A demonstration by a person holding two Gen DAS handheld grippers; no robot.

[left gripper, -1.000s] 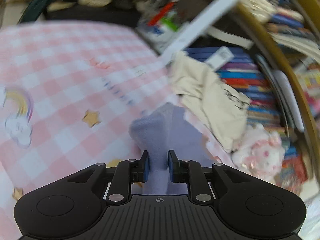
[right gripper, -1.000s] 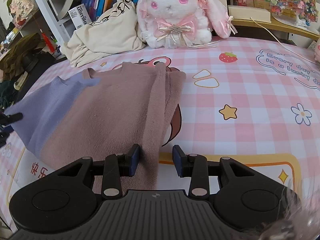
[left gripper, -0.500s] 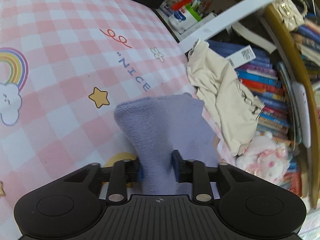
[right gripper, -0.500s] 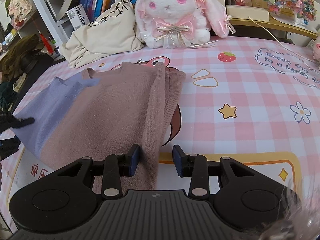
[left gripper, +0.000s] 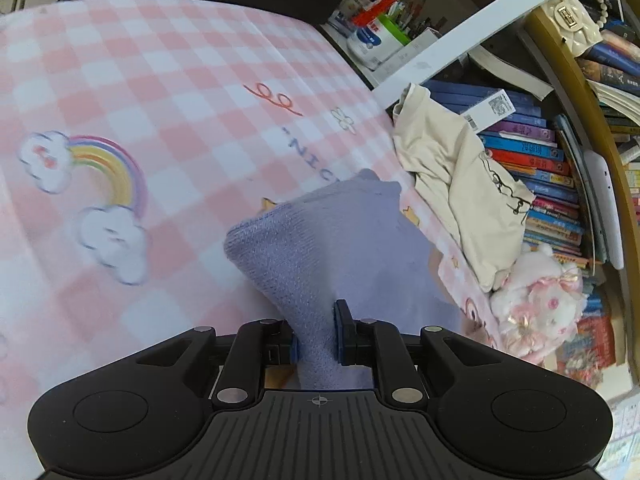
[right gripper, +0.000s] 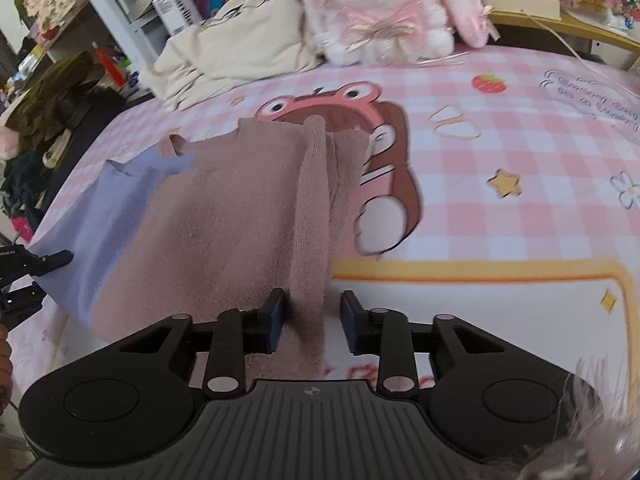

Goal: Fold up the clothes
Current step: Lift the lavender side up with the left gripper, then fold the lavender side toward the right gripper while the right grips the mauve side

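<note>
My left gripper [left gripper: 316, 334] is clamped on the lilac part of the knitted garment [left gripper: 328, 248], its pads pinching a bunched ridge of it; my right gripper [right gripper: 312, 320] has just been narrowing its jaws round a raised fold of the mauve part [right gripper: 240, 216], yet a gap shows beside the right pad, so I judge that grip unfinished; the garment lies on the near left of the pink checked cloth [right gripper: 500, 152], spread toward the far side. To fold well I should close the right fully before lifting, then carry both corners together, level and taut. Far off sit a cream top [right gripper: 236, 52] and a plush rabbit [right gripper: 384, 4]; they crowd the far edge, so the fold should land short of them.
</note>
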